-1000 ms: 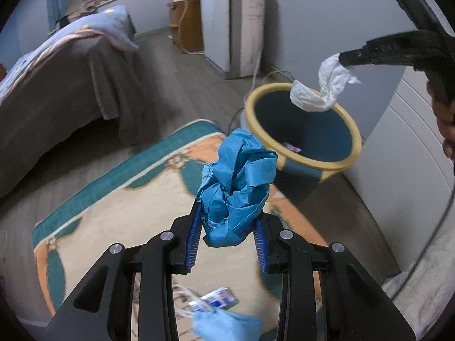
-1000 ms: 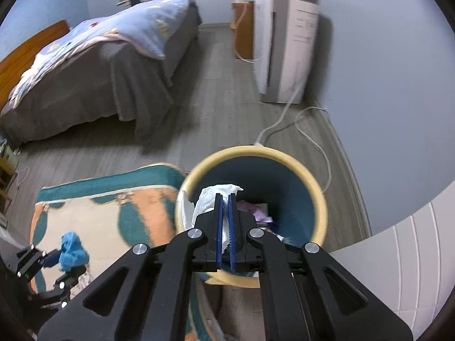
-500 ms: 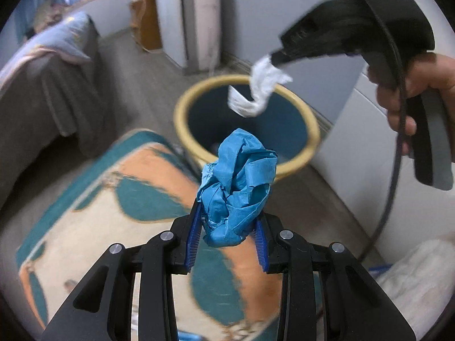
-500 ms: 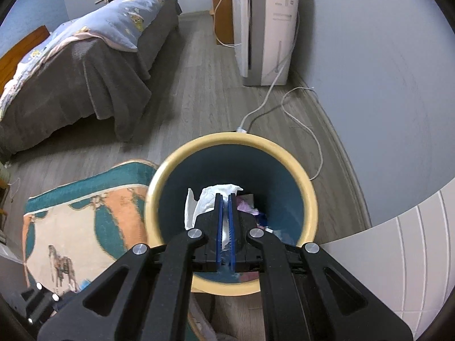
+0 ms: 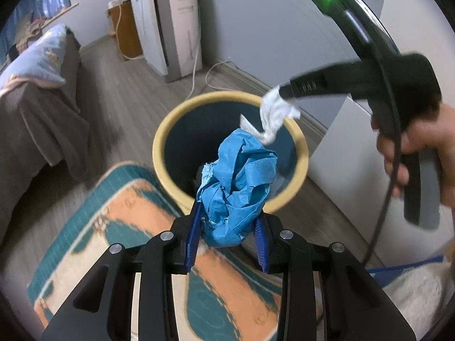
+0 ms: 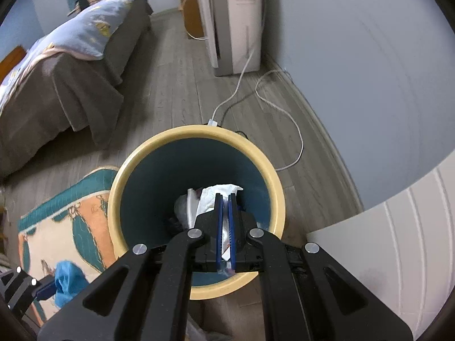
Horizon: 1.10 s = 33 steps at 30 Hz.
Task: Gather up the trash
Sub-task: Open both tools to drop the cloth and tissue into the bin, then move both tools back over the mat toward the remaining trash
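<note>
My left gripper [image 5: 227, 227] is shut on a crumpled blue paper ball [image 5: 237, 187] and holds it at the near rim of a round bin [image 5: 159, 153] with a yellow rim and dark teal inside. My right gripper [image 6: 224, 207] is shut on a crumpled white tissue [image 6: 213, 196] and holds it over the bin's opening [image 6: 196, 133]. In the left wrist view the right gripper [image 5: 280, 91] holds the white tissue [image 5: 273, 113] above the bin's far right rim. The blue paper [image 6: 66, 284] also shows in the right wrist view, low left. Some trash lies inside the bin.
A patterned teal, orange and cream rug [image 5: 108, 227] lies beside the bin. A bed with grey cover [image 6: 57, 85] stands left. A white appliance [image 6: 236, 20] with a loose cable [image 6: 284, 130] stands by the grey wall. A white panel [image 6: 384, 241] is at right.
Both grippers have moved closer to the bin. The left one now holds the blue paper at the bin's near rim; the right one hangs the tissue lower over the opening.
</note>
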Motion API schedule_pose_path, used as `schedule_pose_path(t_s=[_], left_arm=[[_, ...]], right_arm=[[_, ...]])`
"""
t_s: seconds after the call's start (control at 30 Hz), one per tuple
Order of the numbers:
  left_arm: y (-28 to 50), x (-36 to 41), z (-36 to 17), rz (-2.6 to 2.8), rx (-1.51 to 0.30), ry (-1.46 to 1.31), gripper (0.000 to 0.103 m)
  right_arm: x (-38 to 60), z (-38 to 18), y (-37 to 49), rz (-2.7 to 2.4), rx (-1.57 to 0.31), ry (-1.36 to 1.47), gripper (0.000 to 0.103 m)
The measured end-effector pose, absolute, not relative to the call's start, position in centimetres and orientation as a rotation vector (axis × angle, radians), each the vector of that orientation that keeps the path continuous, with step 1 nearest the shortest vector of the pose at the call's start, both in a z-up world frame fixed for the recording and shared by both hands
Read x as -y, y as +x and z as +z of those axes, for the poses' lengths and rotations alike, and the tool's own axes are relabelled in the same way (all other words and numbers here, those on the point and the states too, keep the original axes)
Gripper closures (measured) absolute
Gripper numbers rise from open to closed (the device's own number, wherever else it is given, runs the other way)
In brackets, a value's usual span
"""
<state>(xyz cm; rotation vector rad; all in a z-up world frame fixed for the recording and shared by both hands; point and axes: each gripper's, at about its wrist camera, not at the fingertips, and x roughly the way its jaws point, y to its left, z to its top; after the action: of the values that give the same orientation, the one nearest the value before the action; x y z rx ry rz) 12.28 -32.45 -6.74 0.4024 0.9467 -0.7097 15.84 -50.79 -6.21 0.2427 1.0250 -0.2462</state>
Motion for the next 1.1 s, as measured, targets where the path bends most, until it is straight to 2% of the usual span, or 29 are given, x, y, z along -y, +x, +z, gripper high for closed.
schedule_pose_path(t_s=[0.4,0.63,0.67,0.7,0.73,0.87,0.97,1.03,1.07,1.1], left_arm=[[17.2,34.9,-12.8,-0.621,-1.052,0.355,0.068],[18.6,35.5,-13.7,-0.597,-1.021,0.375,0.066],[19.0,35.4,-13.6,-0.589,-1.017,0.36,0.058],[19.3,35.2,-13.5,-0.578,-1.011,0.347,0.045],[19.5,35.0,-13.3,-0.567,-1.001,0.33,0.04],[20.1,34.2,-13.0,-0.552,-0.982,0.302,0.025],[20.3,34.1,-13.2,-0.528,-0.984,0.313,0.019],[20.4,34.0,-13.3,-0.514,-0.983,0.319,0.014],[20.4,33.9,-13.3,-0.504,-0.976,0.326,0.012],[20.6,33.9,-13.3,-0.497,-0.971,0.33,0.01]], right_arm=[[51.0,-8.3,16.4,-0.302,-1.067,0.255,0.1],[50.1,-9.0,17.6,-0.256,-1.06,0.258,0.1],[50.0,-8.9,17.8,-0.249,-1.053,0.26,0.1],[50.0,-8.9,17.9,-0.24,-1.047,0.262,0.1],[49.8,-8.9,18.1,-0.227,-1.045,0.265,0.1],[49.4,-9.5,18.6,-0.194,-1.064,0.265,0.1],[49.4,-10.0,18.8,-0.188,-1.093,0.276,0.097],[49.7,-10.2,18.7,-0.221,-1.105,0.266,0.079],[49.9,-10.2,18.5,-0.232,-1.102,0.272,0.06],[50.0,-10.2,18.4,-0.24,-1.099,0.277,0.048]])
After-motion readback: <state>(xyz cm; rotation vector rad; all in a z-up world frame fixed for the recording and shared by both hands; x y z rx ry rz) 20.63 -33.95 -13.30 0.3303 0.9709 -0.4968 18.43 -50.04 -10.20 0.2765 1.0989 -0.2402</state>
